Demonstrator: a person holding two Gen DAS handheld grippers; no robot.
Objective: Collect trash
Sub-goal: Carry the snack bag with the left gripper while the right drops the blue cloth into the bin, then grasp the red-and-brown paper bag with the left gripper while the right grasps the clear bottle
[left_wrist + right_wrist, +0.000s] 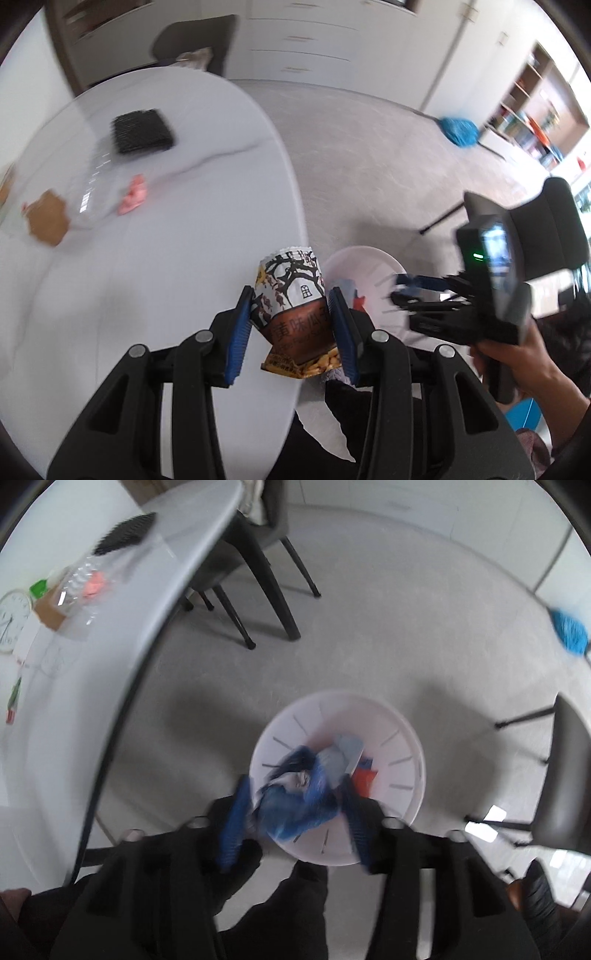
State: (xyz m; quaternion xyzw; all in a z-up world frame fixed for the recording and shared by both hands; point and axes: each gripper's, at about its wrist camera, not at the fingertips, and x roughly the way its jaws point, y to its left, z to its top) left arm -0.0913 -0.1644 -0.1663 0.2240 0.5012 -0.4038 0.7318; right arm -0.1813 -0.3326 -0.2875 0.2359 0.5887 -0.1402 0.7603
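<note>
**Beside the dining table, two wrappers head for the bin**

Over the rounded white table (155,258) and grey floor, we work both hand-held tools at once. Down on the floor just off the table's edge stands our round white slotted wastebasket (406,746), set close so trash travels a short way; scraps of blue-grey and red already lie inside. Our right gripper (295,805) hangs directly above the basket with its blue pads spread, a crumpled blue plastic wrapper (295,794) between them; whether the pads touch it, motion blur hides. Our left gripper (293,332) is clamped on a brown-and-white printed snack bag (291,306), carried upright near the table's rim, presumably next for dropping. Left on the table are a black ridged tray (143,130), a clear plastic bottle (92,184), a brown cardboard scrap (48,218) and a pink crumpled wrapper (133,195).
</note>
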